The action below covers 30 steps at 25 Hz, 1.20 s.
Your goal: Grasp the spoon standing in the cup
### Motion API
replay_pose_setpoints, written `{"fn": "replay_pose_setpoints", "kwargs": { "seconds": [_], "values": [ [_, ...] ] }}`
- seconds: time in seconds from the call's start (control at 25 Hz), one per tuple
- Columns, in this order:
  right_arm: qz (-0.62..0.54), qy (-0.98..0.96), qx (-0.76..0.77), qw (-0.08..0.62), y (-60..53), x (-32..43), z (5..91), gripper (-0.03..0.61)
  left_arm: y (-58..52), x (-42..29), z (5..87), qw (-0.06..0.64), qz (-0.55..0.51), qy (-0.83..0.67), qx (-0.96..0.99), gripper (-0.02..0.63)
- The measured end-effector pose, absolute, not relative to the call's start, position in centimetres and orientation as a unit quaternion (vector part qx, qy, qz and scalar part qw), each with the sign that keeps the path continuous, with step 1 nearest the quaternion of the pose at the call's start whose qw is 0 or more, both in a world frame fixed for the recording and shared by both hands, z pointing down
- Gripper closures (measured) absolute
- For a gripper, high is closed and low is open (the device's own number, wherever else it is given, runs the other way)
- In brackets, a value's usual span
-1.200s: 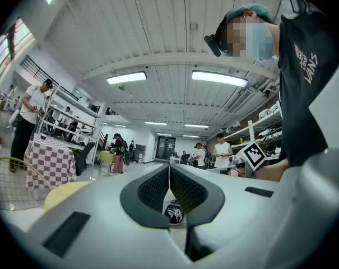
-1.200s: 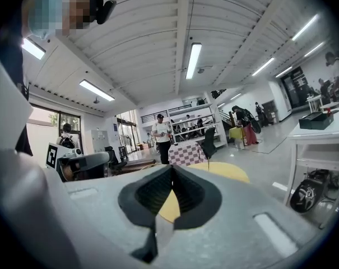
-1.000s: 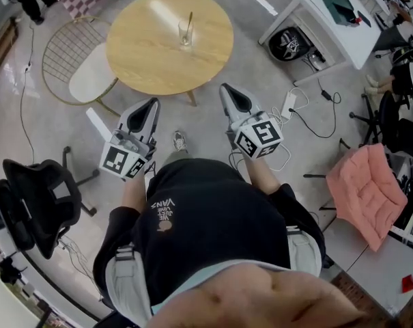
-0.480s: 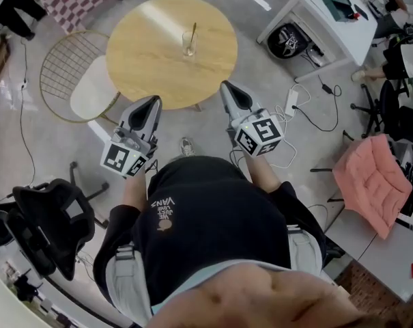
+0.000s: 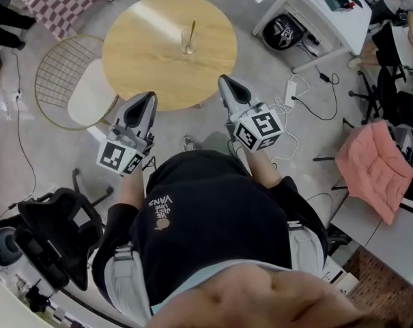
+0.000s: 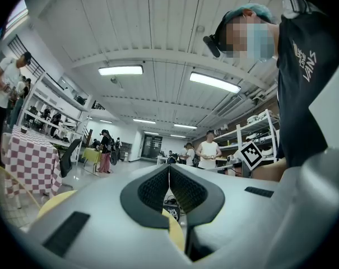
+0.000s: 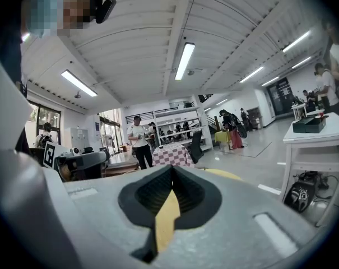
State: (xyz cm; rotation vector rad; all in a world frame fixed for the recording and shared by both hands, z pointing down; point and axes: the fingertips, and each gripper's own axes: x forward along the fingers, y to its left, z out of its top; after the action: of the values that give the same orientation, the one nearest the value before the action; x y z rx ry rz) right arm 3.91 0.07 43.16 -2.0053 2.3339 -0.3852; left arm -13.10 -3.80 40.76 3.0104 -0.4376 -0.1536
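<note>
"VANS" — white print on the person's black shirt point(image 5: 213, 217) — both views.

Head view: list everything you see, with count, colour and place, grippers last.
table: one, round, light wood, ahead of both grippers
cup: one, clear glass, near the table's middle
spoon: one, golden, standing in the cup
wire chair: one, gold frame, white seat, left of table
office chair: one, black, lower left
desk: one, white, upper right
cushion: one, pink, right edge
power strip: one, white, floor right of table
left gripper: grey, shut, empty, by the table's near edge
right gripper: grey, shut, empty, by the table's near edge
</note>
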Motion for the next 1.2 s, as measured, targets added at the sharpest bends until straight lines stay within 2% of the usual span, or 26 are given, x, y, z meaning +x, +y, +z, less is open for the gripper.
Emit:
{"fn": "replay_pose_setpoints", "kwargs": {
  "seconds": [0.6, 1.2],
  "values": [
    [-0.120, 0.760, -0.639, 0.012, -4.0, 5.0, 43.1, 0.580, -6.8, -12.8, 40.7, 0.048, -0.060, -0.163, 0.984, 0.617],
    [-0.124, 0.774, -0.621, 0.022, -10.9, 9.2, 42.5, 0.580, -12.1, -9.3, 40.0, 0.045, -0.060, -0.197, 0.977, 0.617]
  ]
}}
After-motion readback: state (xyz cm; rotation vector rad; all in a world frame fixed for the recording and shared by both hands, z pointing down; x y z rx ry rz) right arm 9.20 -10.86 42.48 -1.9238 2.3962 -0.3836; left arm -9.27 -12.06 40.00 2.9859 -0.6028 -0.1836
